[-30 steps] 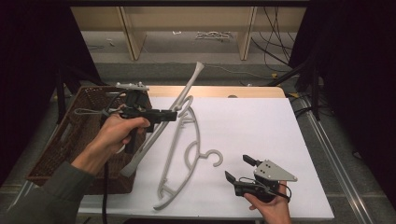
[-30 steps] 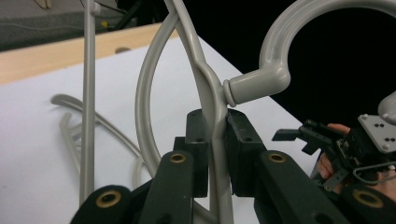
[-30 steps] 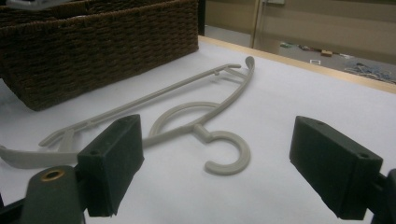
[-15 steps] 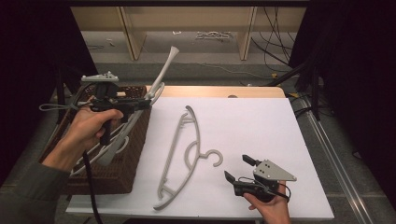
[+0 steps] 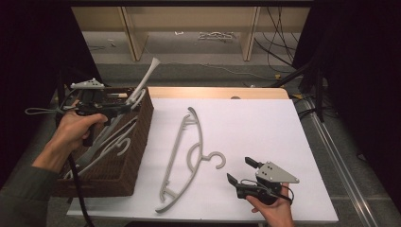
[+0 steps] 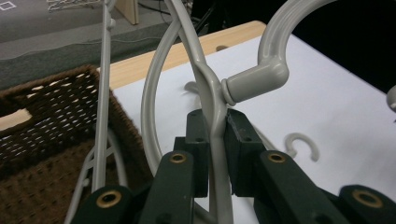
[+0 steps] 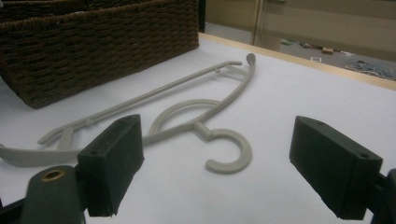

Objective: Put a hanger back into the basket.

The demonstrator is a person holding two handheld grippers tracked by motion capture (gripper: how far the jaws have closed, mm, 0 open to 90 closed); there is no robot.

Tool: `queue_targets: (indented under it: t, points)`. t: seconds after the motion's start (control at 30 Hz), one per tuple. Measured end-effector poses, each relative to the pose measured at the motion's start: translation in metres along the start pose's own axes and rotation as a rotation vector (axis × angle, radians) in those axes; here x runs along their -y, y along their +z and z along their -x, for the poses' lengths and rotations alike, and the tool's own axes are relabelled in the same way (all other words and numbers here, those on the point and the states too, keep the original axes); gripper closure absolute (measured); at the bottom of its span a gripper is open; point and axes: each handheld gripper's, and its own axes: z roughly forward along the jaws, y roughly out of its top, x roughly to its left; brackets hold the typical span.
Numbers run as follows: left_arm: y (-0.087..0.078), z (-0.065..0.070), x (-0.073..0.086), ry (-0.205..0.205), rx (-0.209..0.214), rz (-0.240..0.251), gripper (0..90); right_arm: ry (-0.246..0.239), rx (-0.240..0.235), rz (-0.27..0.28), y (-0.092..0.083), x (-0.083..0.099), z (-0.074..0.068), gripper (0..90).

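My left gripper [image 5: 124, 106] is shut on a grey plastic hanger [image 5: 150, 71], which slants over the brown wicker basket [image 5: 142, 137] with its far end sticking up past the rim. In the left gripper view the pads [image 6: 198, 140] pinch the hanger's neck [image 6: 212, 93] just below its hook. A second grey hanger [image 5: 189, 151] lies flat on the white tabletop, hook toward the right. My right gripper [image 5: 239, 169] rests open at the table's front right, a short way from that hook. In the right gripper view the hook [image 7: 229, 151] lies ahead of the wide-open jaws.
The basket [image 7: 93, 42] stands at the table's left edge and holds another grey hook [image 5: 124, 144]. A bare wooden strip [image 5: 213, 92] runs along the table's far edge. Cables and wooden shelf legs [image 5: 248, 33] lie on the floor beyond.
My left hand has carried its hanger leftward from above the tabletop to over the basket, and its lower end now sits inside. The right gripper and the table hanger have not moved.
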Motion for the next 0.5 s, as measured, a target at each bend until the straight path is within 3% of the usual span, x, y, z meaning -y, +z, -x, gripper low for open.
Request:
queue_targets:
  t: [0.1,0.17,0.23,0.37,0.47,0.5]
  points:
    - [0.0,-0.007,0.006,0.001,-0.003,-0.009,80.6,-0.027,0.008,0.001,0.0,0.0,0.002,18.5]
    - [0.0,-0.01,0.01,0.014,-0.002,-0.02,80.6,-0.008,0.005,-0.021,-0.001,0.0,0.0,18.5]
    - [0.0,-0.012,0.013,0.029,-0.004,-0.03,80.6,-0.026,0.008,0.002,0.0,0.0,0.001,18.5]
    - [-0.003,-0.015,0.015,0.045,-0.009,-0.034,80.7,-0.015,0.008,-0.015,-0.001,0.0,0.001,18.5]
    - [-0.005,-0.017,0.017,0.087,-0.015,-0.054,80.7,-0.013,0.007,-0.019,-0.001,0.0,0.0,18.5]
    - [-0.005,-0.017,0.018,0.08,-0.013,-0.045,80.7,-0.012,0.007,-0.018,-0.001,0.0,0.0,18.5]
